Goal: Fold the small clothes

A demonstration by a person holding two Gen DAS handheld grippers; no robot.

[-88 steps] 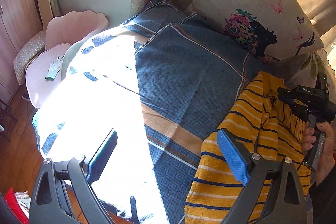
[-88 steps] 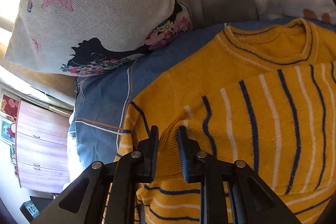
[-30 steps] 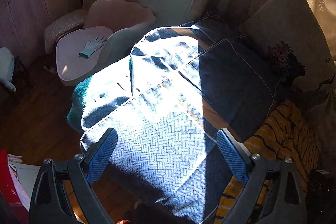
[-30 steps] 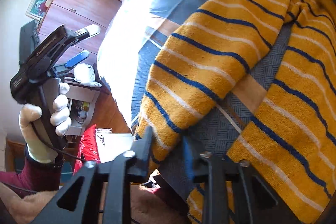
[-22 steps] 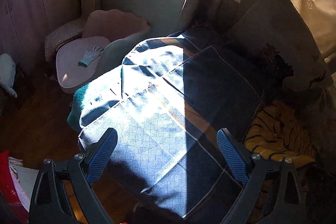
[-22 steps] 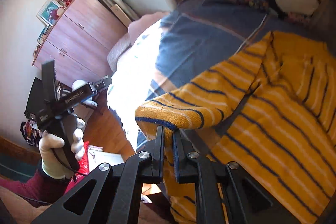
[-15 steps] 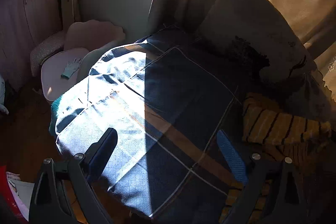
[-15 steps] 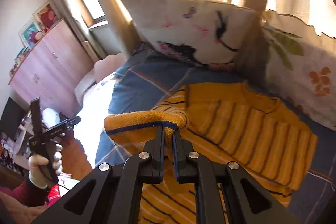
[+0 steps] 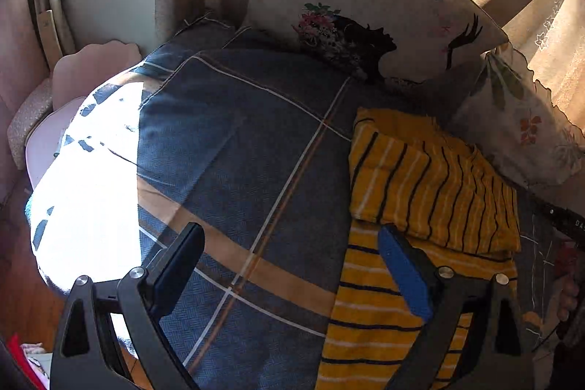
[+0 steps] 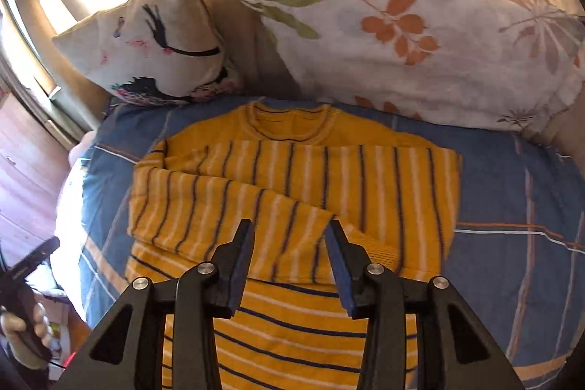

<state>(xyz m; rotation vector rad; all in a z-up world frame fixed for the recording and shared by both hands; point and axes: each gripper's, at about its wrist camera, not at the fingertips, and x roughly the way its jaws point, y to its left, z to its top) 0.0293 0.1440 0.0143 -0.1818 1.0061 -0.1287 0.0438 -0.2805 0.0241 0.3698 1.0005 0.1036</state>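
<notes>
A yellow sweater with dark and white stripes lies flat on the blue plaid bed cover, its neck toward the pillows. One sleeve is folded across the chest. My right gripper hovers just over that sleeve's cuff end; its jaws are opening and the pads do not press on the cloth. In the left wrist view the sweater lies at the right. My left gripper stands wide open over the bed cover, its right finger above the sweater's hem, holding nothing.
A leaf-print pillow and a bird-print pillow lean behind the sweater. A pink chair stands beyond the bed's left end, wooden drawers further left. A gloved hand holds the left gripper at the lower left.
The right gripper carried the sleeve up and across the sweater, laid it on the chest and let go as its jaws parted. The left gripper swung right, toward the sweater.
</notes>
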